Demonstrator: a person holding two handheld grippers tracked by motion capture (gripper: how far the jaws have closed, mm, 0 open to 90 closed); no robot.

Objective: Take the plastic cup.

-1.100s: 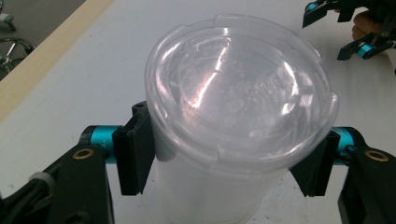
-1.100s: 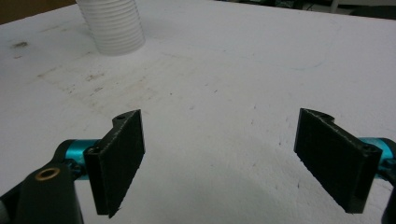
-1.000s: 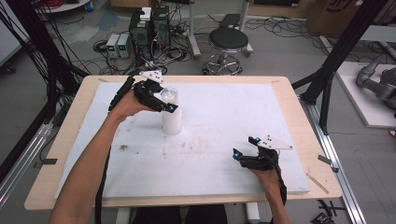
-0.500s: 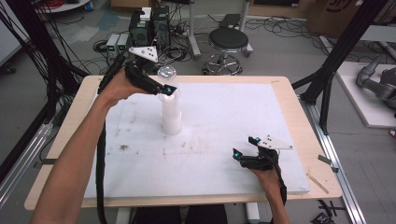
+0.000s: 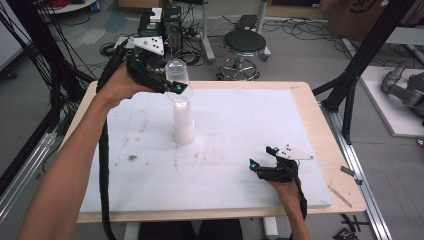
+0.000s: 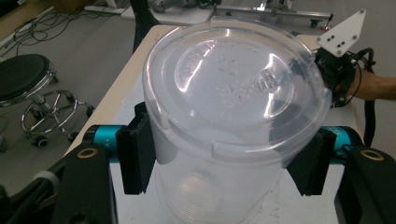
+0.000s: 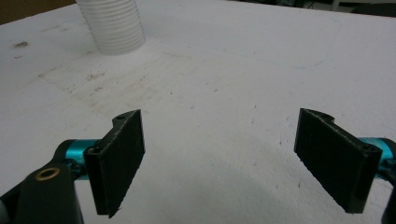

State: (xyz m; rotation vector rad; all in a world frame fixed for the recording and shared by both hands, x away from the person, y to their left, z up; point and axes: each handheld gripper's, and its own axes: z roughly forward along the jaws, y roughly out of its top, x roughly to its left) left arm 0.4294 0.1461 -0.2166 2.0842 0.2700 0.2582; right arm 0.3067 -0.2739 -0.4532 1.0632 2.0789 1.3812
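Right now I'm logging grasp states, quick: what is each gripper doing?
Left gripper: shut on a clear plastic cup, lifted above the cup stack.
Right gripper: open, holding nothing, low over the white table.

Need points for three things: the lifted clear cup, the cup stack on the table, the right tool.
lifted clear cup (image 6: 233, 88): left gripper view, on its upturned base.
cup stack (image 5: 183, 122): high view, mid-wall of the stack standing on the table.
right tool (image 7: 219, 163): right gripper view, midway between its open fingertips.
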